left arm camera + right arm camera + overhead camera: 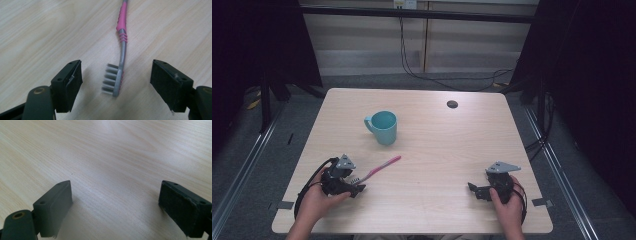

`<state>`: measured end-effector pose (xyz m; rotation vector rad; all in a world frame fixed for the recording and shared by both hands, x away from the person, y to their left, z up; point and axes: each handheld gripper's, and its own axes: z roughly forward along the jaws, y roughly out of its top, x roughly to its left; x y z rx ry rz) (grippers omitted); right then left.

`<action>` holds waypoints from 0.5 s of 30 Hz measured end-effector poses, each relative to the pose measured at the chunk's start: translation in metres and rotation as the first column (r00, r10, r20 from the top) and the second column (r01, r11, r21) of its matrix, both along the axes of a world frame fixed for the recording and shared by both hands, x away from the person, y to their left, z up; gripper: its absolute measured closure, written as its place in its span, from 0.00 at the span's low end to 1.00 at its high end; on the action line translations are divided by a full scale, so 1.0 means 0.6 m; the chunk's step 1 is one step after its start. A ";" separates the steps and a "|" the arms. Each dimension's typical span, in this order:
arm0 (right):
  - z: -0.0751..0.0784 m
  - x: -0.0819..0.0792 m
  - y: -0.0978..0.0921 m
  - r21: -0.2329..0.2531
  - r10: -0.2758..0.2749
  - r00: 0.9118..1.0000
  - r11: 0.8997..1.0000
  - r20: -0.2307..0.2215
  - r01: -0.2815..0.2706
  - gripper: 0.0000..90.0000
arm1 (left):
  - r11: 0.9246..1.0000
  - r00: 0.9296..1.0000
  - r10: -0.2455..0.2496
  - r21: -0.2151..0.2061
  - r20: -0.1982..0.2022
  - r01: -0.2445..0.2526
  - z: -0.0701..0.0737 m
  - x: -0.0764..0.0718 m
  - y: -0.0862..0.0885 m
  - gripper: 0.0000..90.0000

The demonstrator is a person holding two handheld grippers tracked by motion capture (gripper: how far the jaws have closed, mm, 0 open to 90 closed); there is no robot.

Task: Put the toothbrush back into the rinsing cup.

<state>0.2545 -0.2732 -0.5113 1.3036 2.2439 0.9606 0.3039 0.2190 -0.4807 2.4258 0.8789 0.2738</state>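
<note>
Toothbrush: I see a pink-and-grey toothbrush (121, 53) lying flat on the surface (437, 150), its head nearest my left gripper (343, 181) and its handle running away toward the mug.
Toothbrush build: a slim grey neck, a ribbed pink grip section, and a pink stripe along the edge of the head; the grey bristles stand in short stiff rows and point sideways, so the brush lies on its edge.
Toothbrush position: in the left gripper view the head sits between my two fingers (67, 85), touching neither, a little nearer the left one.
Left fingers: spread wide, holding nothing; they are blocky black pads with a matte, rubbery face and frayed corners.
Right gripper: my right gripper (482, 191) rests low at the near right of the surface, well apart from the toothbrush.
Right fingers: wide apart over bare wood in the right gripper view, with nothing between them; the pads (53, 206) look dull and worn at the edges.
Mug: a teal mug (383, 127) stands upright beyond the toothbrush tip, smooth and glossy, handle turned to the left of the high view.
Surface: pale wood-grain laminate with rounded corners and a small dark round grommet (452, 104) near the far edge.
</note>
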 end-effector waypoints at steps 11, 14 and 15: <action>0.000 0.000 0.000 0.002 -0.001 1.000 1.000 -0.001 0.001 0.12 | 0.998 0.998 -0.017 0.066 -0.060 0.021 0.018 0.036 -0.020 0.34; 0.000 0.000 0.000 0.000 0.000 1.000 1.000 0.000 0.000 0.12 | 0.998 0.997 -0.012 0.066 -0.073 0.017 0.021 0.042 -0.027 0.36; 0.000 0.000 0.000 0.000 0.000 1.000 1.000 0.000 0.000 0.12 | 0.997 0.997 -0.018 0.073 -0.077 0.024 0.023 0.046 -0.030 0.36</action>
